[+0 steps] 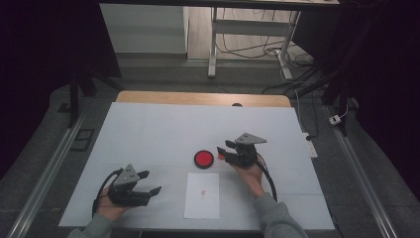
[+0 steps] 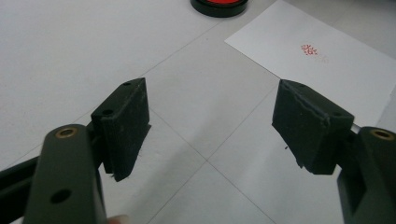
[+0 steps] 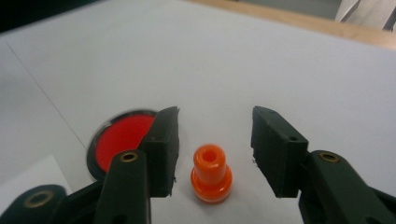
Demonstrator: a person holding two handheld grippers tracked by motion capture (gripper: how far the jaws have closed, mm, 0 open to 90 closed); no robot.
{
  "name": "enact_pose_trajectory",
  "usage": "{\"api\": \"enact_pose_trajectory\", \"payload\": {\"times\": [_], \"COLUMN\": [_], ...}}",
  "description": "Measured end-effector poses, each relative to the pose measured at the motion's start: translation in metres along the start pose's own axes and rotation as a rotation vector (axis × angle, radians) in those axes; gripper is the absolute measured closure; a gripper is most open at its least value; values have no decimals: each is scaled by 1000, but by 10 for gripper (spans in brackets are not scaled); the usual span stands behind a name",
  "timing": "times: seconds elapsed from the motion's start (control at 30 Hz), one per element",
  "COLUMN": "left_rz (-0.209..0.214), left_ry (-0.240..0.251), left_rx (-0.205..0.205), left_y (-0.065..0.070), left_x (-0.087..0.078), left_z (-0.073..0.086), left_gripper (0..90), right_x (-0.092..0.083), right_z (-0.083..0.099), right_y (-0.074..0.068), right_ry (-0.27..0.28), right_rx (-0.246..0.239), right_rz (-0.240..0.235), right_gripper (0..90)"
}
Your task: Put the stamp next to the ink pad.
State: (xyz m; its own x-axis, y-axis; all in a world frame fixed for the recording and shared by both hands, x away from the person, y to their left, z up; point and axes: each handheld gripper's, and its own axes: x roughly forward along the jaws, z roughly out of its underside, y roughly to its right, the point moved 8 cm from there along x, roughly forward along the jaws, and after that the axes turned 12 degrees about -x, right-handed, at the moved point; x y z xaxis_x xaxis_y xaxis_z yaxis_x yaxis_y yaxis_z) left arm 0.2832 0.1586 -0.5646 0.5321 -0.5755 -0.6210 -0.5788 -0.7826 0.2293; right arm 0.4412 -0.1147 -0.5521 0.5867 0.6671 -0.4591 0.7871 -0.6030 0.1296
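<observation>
High view: white-covered surface (image 1: 148, 129) spans most of the frame, its wooden far edge showing at the back. My forearms enter from the near side, one tool in each hand.

White paper sheet (image 1: 202, 195) lies flat near the front edge, between my two hands, with a small red stamp mark (image 1: 202, 192) printed near its middle. Left gripper view shows the same sheet (image 2: 322, 65) at upper right, the mark (image 2: 309, 49) legible as a red imprint but too small to read.

Left tool (image 1: 148, 188) sits low over the surface at the near left, well apart from the sheet. Its jaws stand wide apart with nothing between them; bare surface is visible through the gap in the left gripper view.

Right tool (image 1: 227, 150) sits just right of the ink pad. Its jaws stand partly open and hold nothing: the pads are clear of the stamp on both sides.

Round ink pad (image 1: 203, 159), red face in a black rim, rests on the surface just beyond the sheet's far edge. Right gripper view shows it (image 3: 116, 140) partly behind my tool's left jaw.

Orange stamp (image 3: 211, 173) stands upright on the surface between the right tool's jaws, touching neither, just beside the ink pad.
</observation>
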Motion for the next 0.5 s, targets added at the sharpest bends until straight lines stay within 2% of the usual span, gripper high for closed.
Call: {"api": "enact_pose_trajectory", "payload": {"times": [0.17, 0.5], "left_rz": [-3, -8], "left_ry": [-2, -7], "left_rx": [-2, -11], "left_y": [0, -3], "left_x": [0, 1], "left_z": [0, 2], "left_gripper": [274, 274], "right_x": [-12, -43], "right_z": [-4, -2], "right_y": [4, 1], "right_ry": [13, -7], "right_rx": [14, -11], "right_rz": [-8, -17], "right_gripper": [523, 523]}}
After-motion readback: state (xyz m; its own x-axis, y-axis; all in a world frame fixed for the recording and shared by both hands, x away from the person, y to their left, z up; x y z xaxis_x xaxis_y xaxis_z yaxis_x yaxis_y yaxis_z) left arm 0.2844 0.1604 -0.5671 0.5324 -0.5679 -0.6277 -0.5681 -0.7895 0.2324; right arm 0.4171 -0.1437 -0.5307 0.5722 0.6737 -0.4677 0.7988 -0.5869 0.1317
